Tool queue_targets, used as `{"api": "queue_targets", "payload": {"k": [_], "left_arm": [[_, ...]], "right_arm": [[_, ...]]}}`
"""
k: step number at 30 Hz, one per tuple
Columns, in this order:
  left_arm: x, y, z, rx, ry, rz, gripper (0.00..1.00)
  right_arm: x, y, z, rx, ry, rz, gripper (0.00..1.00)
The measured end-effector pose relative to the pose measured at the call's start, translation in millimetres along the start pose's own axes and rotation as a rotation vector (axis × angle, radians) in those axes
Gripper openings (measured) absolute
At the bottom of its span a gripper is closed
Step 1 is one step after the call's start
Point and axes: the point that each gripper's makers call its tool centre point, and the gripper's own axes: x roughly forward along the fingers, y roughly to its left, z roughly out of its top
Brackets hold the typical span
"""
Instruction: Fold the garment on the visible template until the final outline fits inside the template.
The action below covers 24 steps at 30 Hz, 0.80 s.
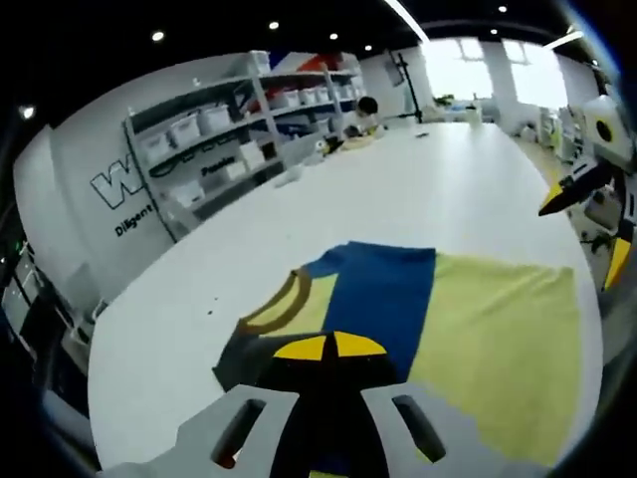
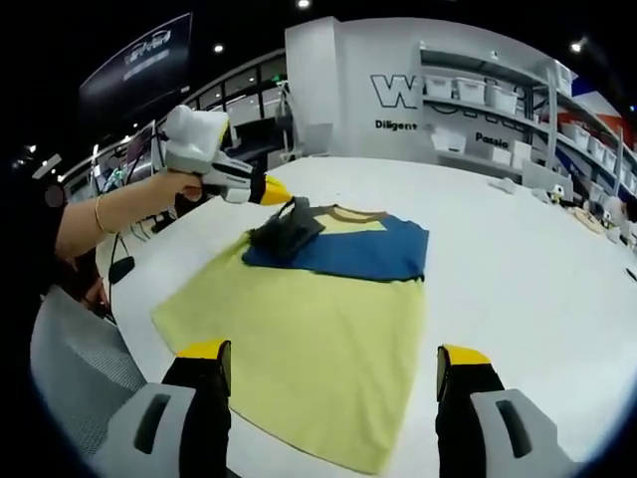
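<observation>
Lying on the white table (image 2: 518, 269), the shirt (image 2: 328, 329) (yellow, blue band) spread flat. Left gripper (image 2: 282, 196), jaws clenched on the grey sleeve (image 2: 287, 231), lifted it inward, probably to narrow the outline. Right gripper (image 2: 333, 373) hovered over the hem, jaws released and wide. No template could be discerned.

Left claw (image 2: 281, 196) pinched closed; right claw (image 2: 333, 368) gapes wide
</observation>
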Motion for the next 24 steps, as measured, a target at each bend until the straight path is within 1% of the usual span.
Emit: {"api": "queue_targets", "payload": {"k": [2, 4, 8, 10, 13, 15, 21, 24], "left_arm": [[4, -9.2, -1.0, 0.014, 0.0, -0.016, 0.01], [10, -21.9, -4.4, 0.035, 0.012, -0.035, 0.01], [18, -36.2, -8.3, 0.054, 0.026, -0.06, 0.01], [20, -45.0, -7.8, 0.062, 0.014, -0.079, 0.01], [24, -55.2, -12.3, 0.08, 0.026, -0.1, 0.01], [24, -62.0, -13.7, 0.078, 0.028, -0.121, 0.02], [28, -71.0, -18.4, 0.086, 0.038, -0.147, 0.01], [30, -79.6, -19.0, 0.085, 0.037, -0.172, 0.02]], "right_arm": [[1, 0, -0.8, -0.003, 0.003, -0.001, 0.83], [2, 0, -2.1, -0.016, 0.01, -0.005, 0.83], [3, 1, -2.6, -0.01, 0.008, 0.002, 0.83], [3, 1, -3.8, -0.012, 0.014, 0.002, 0.83], [4, 0, -4.8, -0.015, 0.019, 0.0, 0.83], [4, -1, -4.5, -0.015, 0.019, -0.001, 0.83], [6, -2, -4.7, -0.01, 0.018, -0.003, 0.83], [6, -3, -6.5, -0.016, 0.025, -0.008, 0.82]]}}
